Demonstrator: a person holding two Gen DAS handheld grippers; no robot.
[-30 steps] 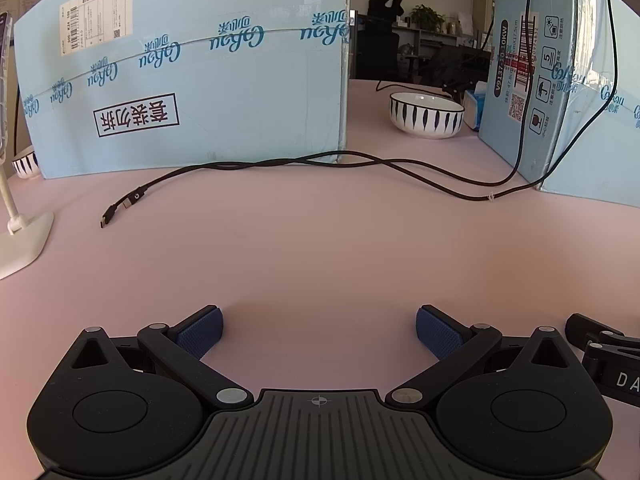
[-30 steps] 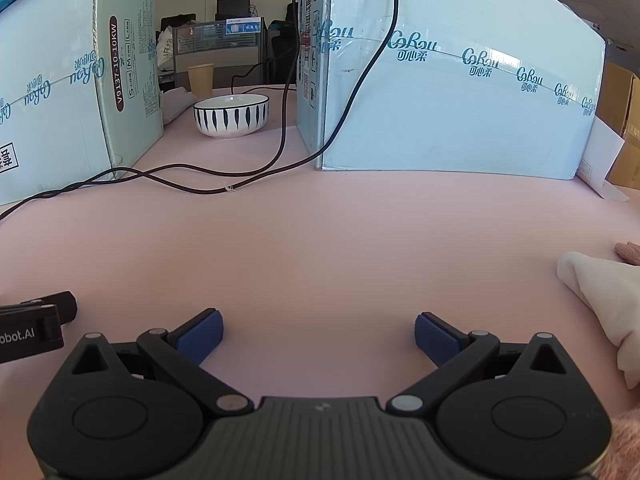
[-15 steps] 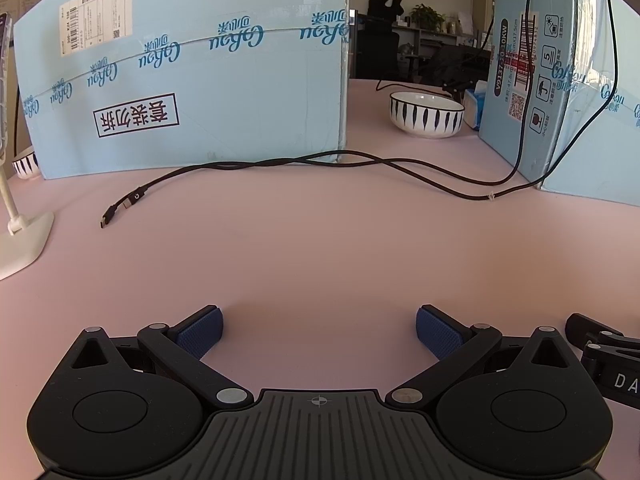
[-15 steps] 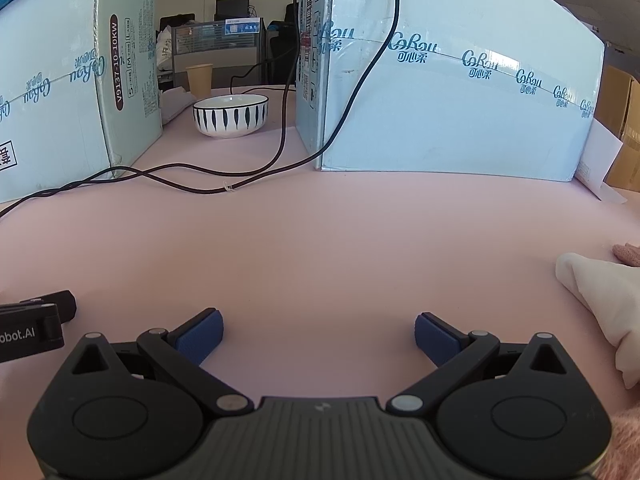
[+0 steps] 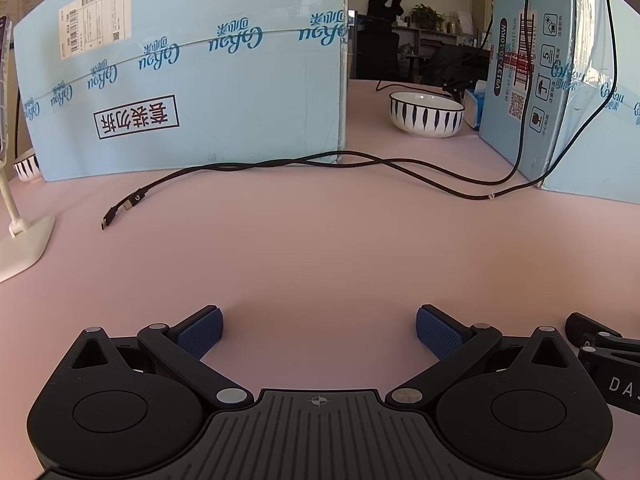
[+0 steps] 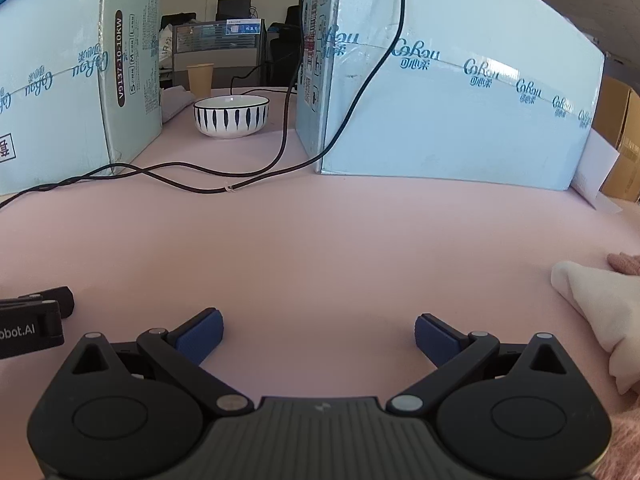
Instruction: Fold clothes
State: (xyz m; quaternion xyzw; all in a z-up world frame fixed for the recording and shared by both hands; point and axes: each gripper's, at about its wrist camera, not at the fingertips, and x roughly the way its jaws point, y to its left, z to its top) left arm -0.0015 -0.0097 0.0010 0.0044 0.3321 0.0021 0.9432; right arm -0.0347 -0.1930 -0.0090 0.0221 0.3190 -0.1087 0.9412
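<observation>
A cream-white garment (image 6: 600, 312) lies bunched at the right edge of the right wrist view, with a bit of pink fuzzy cloth (image 6: 624, 264) beyond it and more pink fuzz at the lower right corner. My right gripper (image 6: 319, 338) sits low over the pink table, open and empty, left of the garment. My left gripper (image 5: 319, 330) is also open with nothing between its blue pads (image 5: 200, 332), resting over bare table. No clothing shows in the left wrist view. Each gripper sees part of the other at its frame edge.
Two large light-blue cartons (image 5: 184, 92) (image 6: 460, 108) stand at the back with a gap between them. A black cable (image 5: 280, 164) runs across the table in front. A striped bowl (image 6: 231, 115) sits in the gap. A white lamp base (image 5: 20, 248) stands at far left.
</observation>
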